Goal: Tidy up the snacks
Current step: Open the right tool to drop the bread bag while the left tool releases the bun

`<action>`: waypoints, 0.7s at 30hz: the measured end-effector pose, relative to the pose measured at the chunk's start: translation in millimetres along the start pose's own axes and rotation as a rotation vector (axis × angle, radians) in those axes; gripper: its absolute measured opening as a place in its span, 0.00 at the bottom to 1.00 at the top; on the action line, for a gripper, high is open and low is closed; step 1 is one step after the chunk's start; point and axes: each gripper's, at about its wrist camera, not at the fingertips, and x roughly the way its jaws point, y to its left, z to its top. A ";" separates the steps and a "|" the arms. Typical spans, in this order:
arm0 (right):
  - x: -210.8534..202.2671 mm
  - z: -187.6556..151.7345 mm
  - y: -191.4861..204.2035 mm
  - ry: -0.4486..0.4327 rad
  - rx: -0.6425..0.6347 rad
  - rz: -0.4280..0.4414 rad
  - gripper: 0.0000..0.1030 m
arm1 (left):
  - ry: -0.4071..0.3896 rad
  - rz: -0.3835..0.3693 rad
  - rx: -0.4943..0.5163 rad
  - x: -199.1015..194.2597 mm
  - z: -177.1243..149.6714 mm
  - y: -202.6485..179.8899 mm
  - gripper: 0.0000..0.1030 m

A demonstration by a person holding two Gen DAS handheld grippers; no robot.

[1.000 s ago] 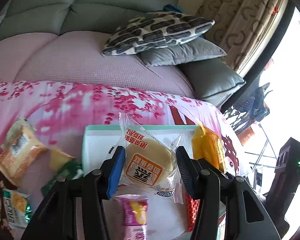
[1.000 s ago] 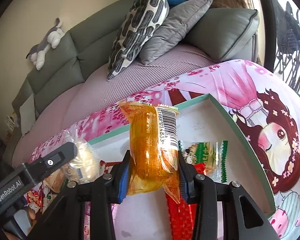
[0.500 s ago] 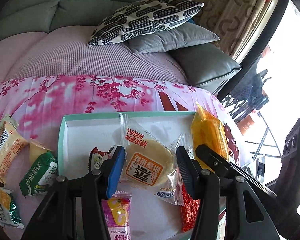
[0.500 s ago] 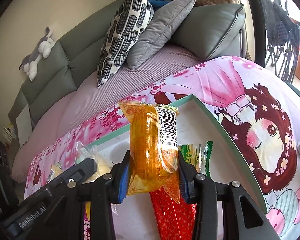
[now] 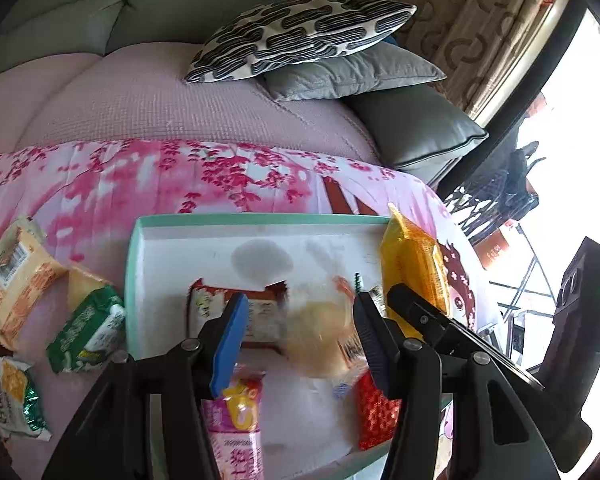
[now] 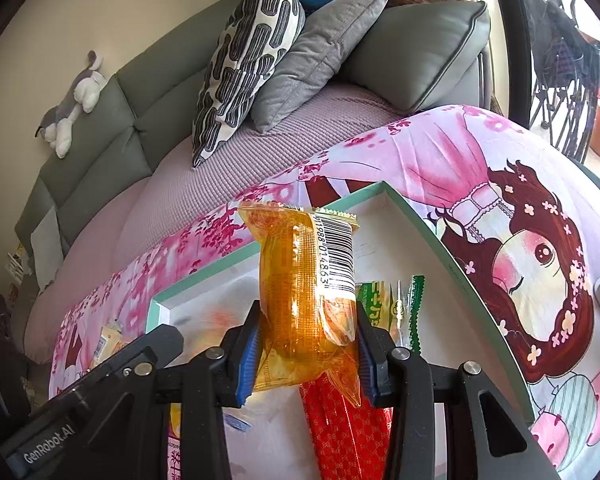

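A teal-rimmed white tray (image 5: 260,220) lies on a pink flowered blanket. My left gripper (image 5: 300,304) hangs over the tray with its jaws apart. Between them a round cake in a clear packet (image 5: 320,340) shows as a blur, low down and clear of the left blue pad. My right gripper (image 6: 308,316) is shut on an upright orange packet (image 6: 304,288), held above the tray's right half; the same orange packet (image 5: 412,264) appears in the left wrist view. In the tray lie a brown packet (image 5: 256,316), a pink packet (image 5: 236,424), a red packet (image 6: 340,432) and a green-and-white packet (image 6: 388,308).
Several loose snack packets lie on the blanket left of the tray, among them an orange-and-white one (image 5: 16,276) and a green one (image 5: 88,332). Behind stands a grey sofa with a patterned pillow (image 5: 300,36), a grey pillow (image 6: 320,52) and a plush toy (image 6: 72,104).
The round cake packet has slipped down from between the left pads and is now blurred over the tray floor. The orange packet stays clamped in the right gripper.
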 end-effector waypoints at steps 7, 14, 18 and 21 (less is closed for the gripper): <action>1.7 -0.6 3.3 0.015 -0.014 -0.006 0.44 | -0.010 0.082 -0.040 -19.8 -0.9 16.5 0.62; 1.4 -1.8 5.2 0.019 -0.025 -0.010 0.44 | -0.014 0.233 -0.090 -31.3 -8.6 44.7 0.66; 1.8 -2.7 9.1 0.032 -0.045 -0.030 0.45 | -0.007 0.308 -0.116 -33.9 -16.9 61.5 0.66; 3.2 -5.5 13.7 0.050 -0.069 -0.048 0.52 | -0.001 0.347 -0.145 -34.3 -23.0 73.1 0.66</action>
